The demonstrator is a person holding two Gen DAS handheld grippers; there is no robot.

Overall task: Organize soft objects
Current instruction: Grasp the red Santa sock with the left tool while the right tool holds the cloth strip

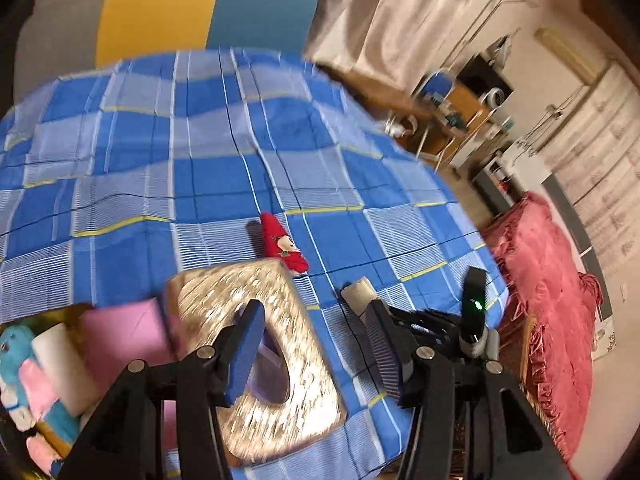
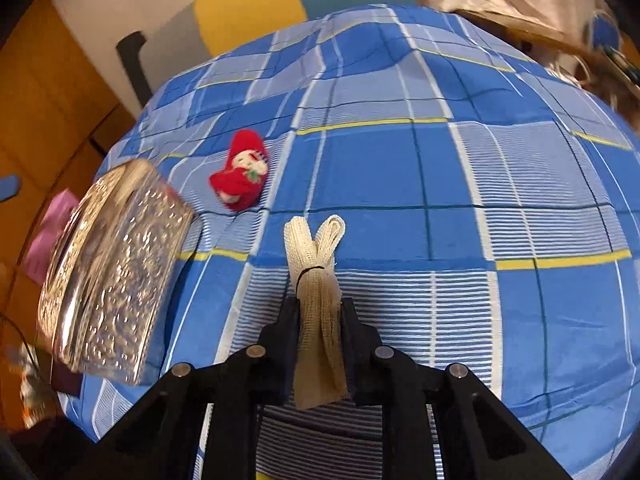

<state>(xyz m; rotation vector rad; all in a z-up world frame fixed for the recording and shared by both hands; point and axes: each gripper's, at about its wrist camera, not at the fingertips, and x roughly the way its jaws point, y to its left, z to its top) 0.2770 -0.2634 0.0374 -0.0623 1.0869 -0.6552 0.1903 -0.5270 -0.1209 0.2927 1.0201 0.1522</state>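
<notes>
A small red plush doll [image 1: 285,246] lies on the blue checked cloth, just beyond a silver embossed box [image 1: 256,360]. My left gripper [image 1: 312,344] is open above the box, with nothing between its fingers. My right gripper [image 2: 320,316] is shut on a cream woven fabric bundle [image 2: 318,276], tied with a black band, held just above the cloth. The red doll [image 2: 240,172] lies to its far left, and the silver box [image 2: 112,276] stands at the left. In the left wrist view the bundle's end [image 1: 360,292] and the right gripper show to the right.
The blue checked cloth [image 2: 440,168] covers the bed. A pink sheet [image 1: 120,336], a white roll [image 1: 60,364] and a blue and pink plush [image 1: 24,380] sit left of the box. A red cushion [image 1: 548,300] lies beyond the cloth's right edge.
</notes>
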